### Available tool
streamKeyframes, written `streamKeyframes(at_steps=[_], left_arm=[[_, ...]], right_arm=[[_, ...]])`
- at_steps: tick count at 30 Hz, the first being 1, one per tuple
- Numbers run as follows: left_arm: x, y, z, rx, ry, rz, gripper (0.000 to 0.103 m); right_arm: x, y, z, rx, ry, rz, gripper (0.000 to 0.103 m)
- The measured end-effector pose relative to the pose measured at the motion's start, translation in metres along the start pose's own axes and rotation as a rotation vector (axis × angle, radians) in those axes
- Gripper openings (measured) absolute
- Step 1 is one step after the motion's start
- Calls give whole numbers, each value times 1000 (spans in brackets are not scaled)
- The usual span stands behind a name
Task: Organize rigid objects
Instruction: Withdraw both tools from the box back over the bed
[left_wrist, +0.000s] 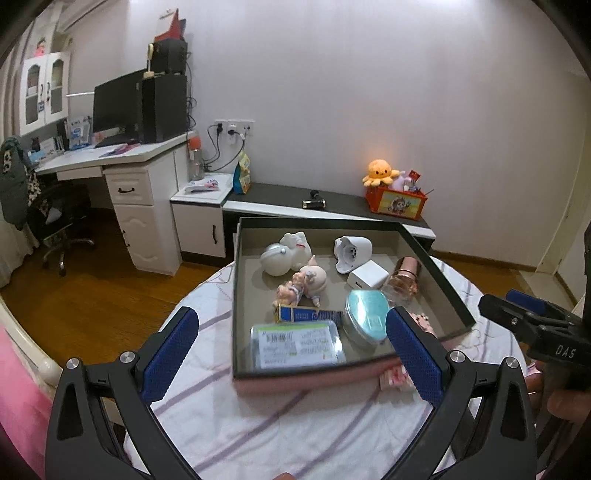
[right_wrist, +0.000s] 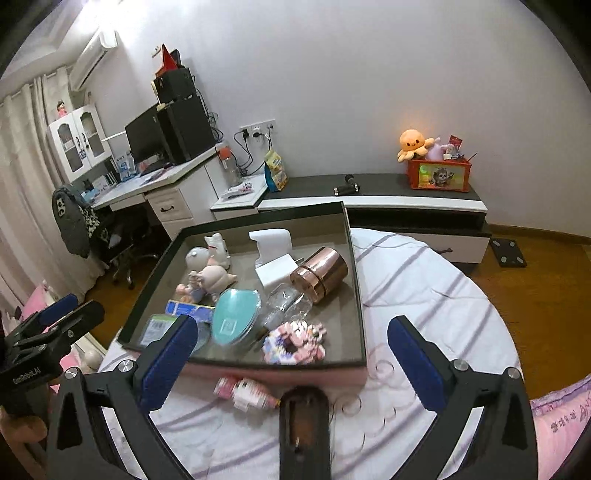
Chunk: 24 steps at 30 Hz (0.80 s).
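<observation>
on the round table with the striped cloth (right_wrist: 424, 295) sits a shallow dark tray (right_wrist: 356, 280), and most of the small hard things already lie inside it, so the sorting looks close to finished; by my count the tray holds eleven pieces: two white figurines at about ten o'clock (left_wrist: 291, 247), one doll (left_wrist: 299, 284), one white sharpener-like gadget (left_wrist: 352, 253), one white charger block (left_wrist: 365, 277), one copper-capped glass jar (right_wrist: 317, 275) at one o'clock, one teal heart-shaped tin (right_wrist: 234, 317) in the middle, one blue carton (left_wrist: 306, 315), one clear labelled case (left_wrist: 297, 345) at seven o'clock, one pink-and-white brick toy (right_wrist: 295, 341) at five o'clock; a clear disc beside the tin may be a further piece, i cannot tell; left outside, as far as i can judge, are one pink-striped bottle (right_wrist: 245, 393) lying on the cloth just below the tray's near wall at six o'clock, and one dark flat object (right_wrist: 304, 424) close under the right camera, too blurred to name; the left tongs (left_wrist: 291, 354) are spread wide with nothing between the pads, hovering over the tray's near edge; the right tongs (right_wrist: 293, 363) are likewise spread wide and empty, with the striped bottle lying on the cloth between their arms but untouched.
</observation>
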<state>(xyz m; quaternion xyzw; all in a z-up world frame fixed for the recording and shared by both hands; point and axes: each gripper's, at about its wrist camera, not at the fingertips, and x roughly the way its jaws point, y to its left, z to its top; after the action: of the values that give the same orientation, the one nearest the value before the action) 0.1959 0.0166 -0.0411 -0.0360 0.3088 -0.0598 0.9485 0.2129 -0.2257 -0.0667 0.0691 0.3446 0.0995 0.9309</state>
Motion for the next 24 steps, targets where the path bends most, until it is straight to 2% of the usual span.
streamKeyframes(at_steps=[13, 24], left_arm=[[-69, 4, -43, -41, -7, -6, 103], [-97, -5, -77, -39, 18, -17, 103]], right_arm=[[-68, 14, -42, 15, -54, 7, 103], [-101, 15, -81, 16, -51, 1, 103]])
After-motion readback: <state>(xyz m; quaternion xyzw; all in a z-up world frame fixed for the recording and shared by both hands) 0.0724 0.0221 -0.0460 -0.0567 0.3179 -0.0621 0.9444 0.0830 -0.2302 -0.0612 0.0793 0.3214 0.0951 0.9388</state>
